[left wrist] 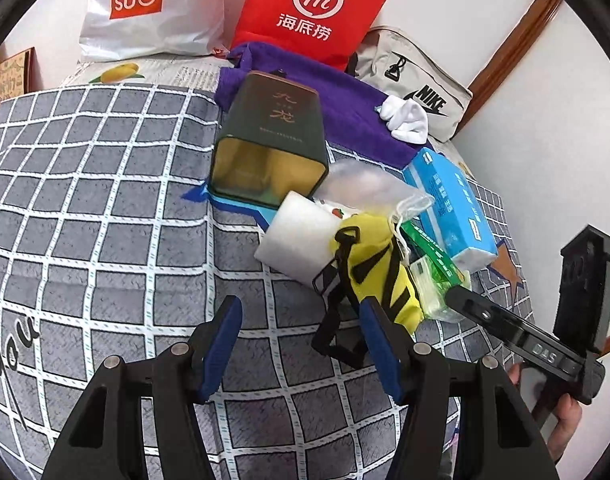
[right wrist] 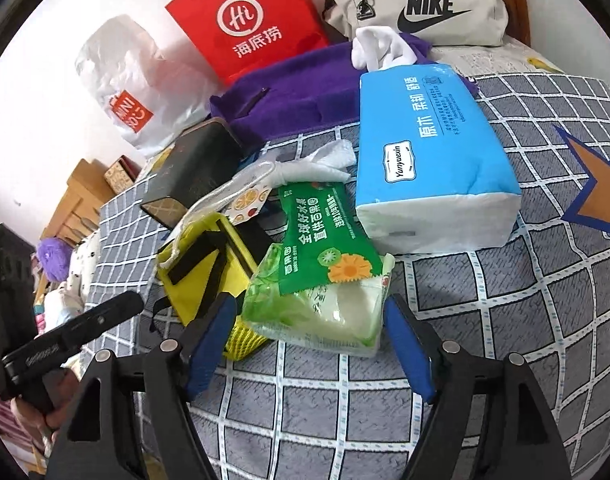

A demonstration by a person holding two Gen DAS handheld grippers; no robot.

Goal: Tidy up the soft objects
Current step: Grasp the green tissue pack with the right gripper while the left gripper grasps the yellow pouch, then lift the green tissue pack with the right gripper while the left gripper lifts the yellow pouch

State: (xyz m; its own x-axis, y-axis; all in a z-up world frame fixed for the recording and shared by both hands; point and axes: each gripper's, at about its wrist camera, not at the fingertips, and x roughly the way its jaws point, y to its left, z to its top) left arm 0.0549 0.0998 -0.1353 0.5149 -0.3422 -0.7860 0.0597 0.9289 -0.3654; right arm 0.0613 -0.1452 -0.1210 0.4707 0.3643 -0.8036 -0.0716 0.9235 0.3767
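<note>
On the checked bedspread [right wrist: 485, 320] ahead of me lies a heap of soft things, and my right gripper [right wrist: 309, 342] hangs just short of the green tissue pack [right wrist: 325, 280], jaws apart, with the pack's near end sitting between the blue pads [right wrist: 211, 340] but not pressed. That pack looks light and squashy, its plastic wrap slick and crinkly, so I judge the best hold is across the plump clear end nearest me, squeezing deep enough that the film cannot slide out. It leans on the yellow pouch [right wrist: 201, 272], which may drag along. Beside it sits the big blue tissue pack [right wrist: 433, 152], bulkier and too wide for an easy pinch except at a corner.

My left gripper [left wrist: 301, 344] is also apart and empty, hovering over bare bedspread with the yellow pouch's black strap [left wrist: 333, 320] just beside its right pad. The strap is limp; the pouch itself would fold under a pinch. The dark tin [left wrist: 269, 140] is the stiff one here.
</note>
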